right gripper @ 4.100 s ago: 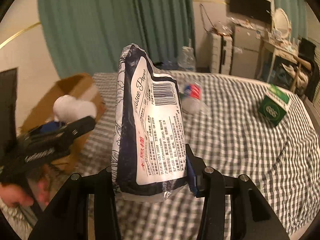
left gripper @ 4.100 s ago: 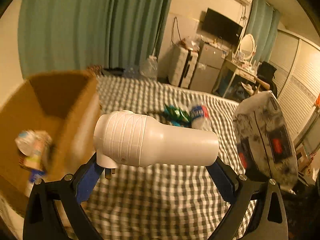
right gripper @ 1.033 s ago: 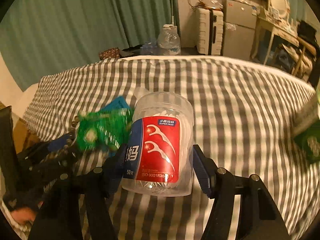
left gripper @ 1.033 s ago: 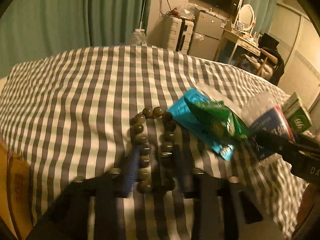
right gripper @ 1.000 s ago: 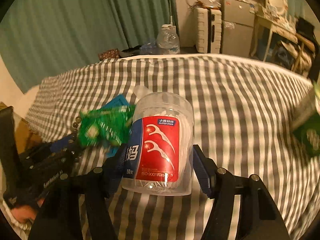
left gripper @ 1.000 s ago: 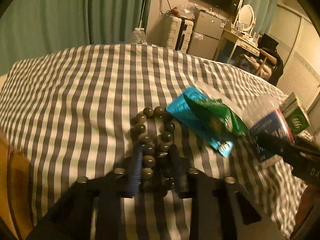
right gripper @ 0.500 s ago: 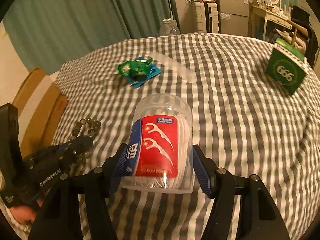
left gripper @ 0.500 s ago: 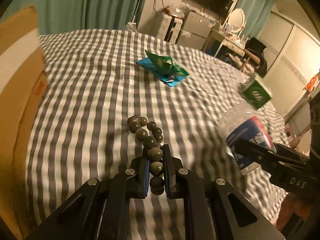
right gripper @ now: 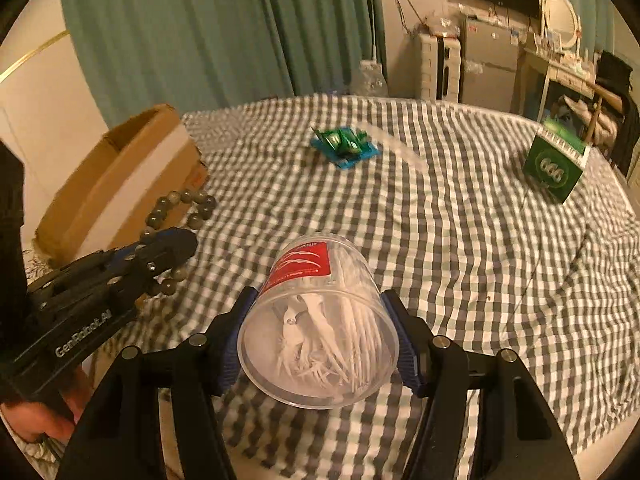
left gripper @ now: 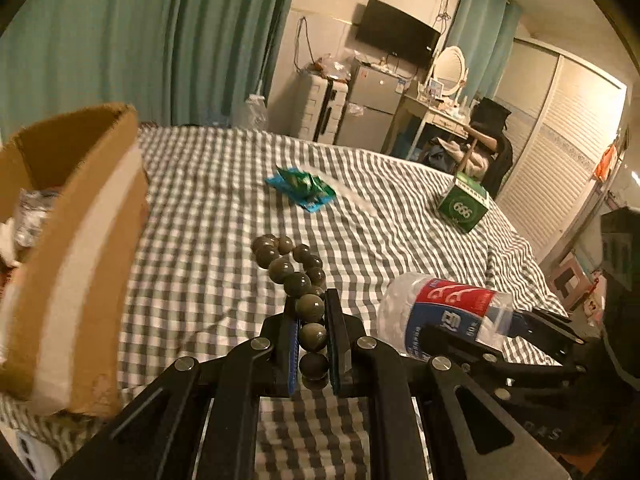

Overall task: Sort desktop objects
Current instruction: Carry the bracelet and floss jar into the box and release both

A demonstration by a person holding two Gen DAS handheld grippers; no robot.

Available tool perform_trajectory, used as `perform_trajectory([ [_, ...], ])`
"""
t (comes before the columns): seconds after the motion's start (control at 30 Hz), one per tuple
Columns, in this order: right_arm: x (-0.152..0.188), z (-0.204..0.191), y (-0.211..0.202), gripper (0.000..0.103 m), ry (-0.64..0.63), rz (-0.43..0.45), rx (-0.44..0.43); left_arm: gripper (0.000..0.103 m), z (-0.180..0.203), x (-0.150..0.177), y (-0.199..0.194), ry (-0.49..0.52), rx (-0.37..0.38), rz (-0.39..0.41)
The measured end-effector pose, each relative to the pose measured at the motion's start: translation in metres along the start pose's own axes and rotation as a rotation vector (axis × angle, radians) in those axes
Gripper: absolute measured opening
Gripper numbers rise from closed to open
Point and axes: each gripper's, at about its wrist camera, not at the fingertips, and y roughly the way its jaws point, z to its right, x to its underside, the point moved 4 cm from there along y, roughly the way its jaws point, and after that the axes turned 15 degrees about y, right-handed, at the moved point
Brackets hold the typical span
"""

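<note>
My left gripper [left gripper: 312,312] is shut on a string of dark green beads [left gripper: 298,276] and holds it above the checked bed, next to the open cardboard box [left gripper: 76,248]. The beads also show in the right wrist view [right gripper: 188,208], hanging from the left gripper [right gripper: 176,244]. My right gripper [right gripper: 318,312] is shut on a clear tub of floss picks [right gripper: 320,328] with a red and blue label, tilted so that its base faces the camera. The tub also shows in the left wrist view [left gripper: 440,312], to the right of the beads.
A green and blue snack packet [left gripper: 304,188] lies mid-bed, also in the right wrist view [right gripper: 346,146]. A green box marked 666 [left gripper: 464,204] stands at the far right, also in the right wrist view [right gripper: 556,164]. The cardboard box [right gripper: 116,180] holds several items. Furniture stands beyond the bed.
My left gripper closed on the beads and lifted them toward the box. My right gripper raised the floss tub and tilted it base-first toward the camera.
</note>
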Motion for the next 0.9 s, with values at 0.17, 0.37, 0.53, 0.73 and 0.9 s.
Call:
perform_trajectory([
  [0.17,-0.020,-0.036,-0.027,0.061,-0.045,0.061,-0.054,0.011,-0.017,-0.019,-0.035,-0.018,-0.023,0.060],
  [0.37,-0.050,-0.110,-0.044,0.061,-0.134,0.084,-0.173,0.011,-0.068,-0.051,-0.082,0.008,-0.141,0.114],
  [0.53,-0.066,-0.173,-0.021,0.061,-0.175,0.043,-0.260,0.011,-0.125,-0.050,-0.100,-0.023,-0.252,0.082],
  [0.73,-0.060,-0.219,0.026,0.061,-0.201,-0.046,-0.306,0.011,-0.185,-0.013,-0.101,-0.109,-0.320,0.005],
  [0.9,-0.059,-0.243,0.053,0.061,-0.218,-0.075,-0.328,0.011,-0.213,0.007,-0.086,-0.150,-0.330,-0.044],
])
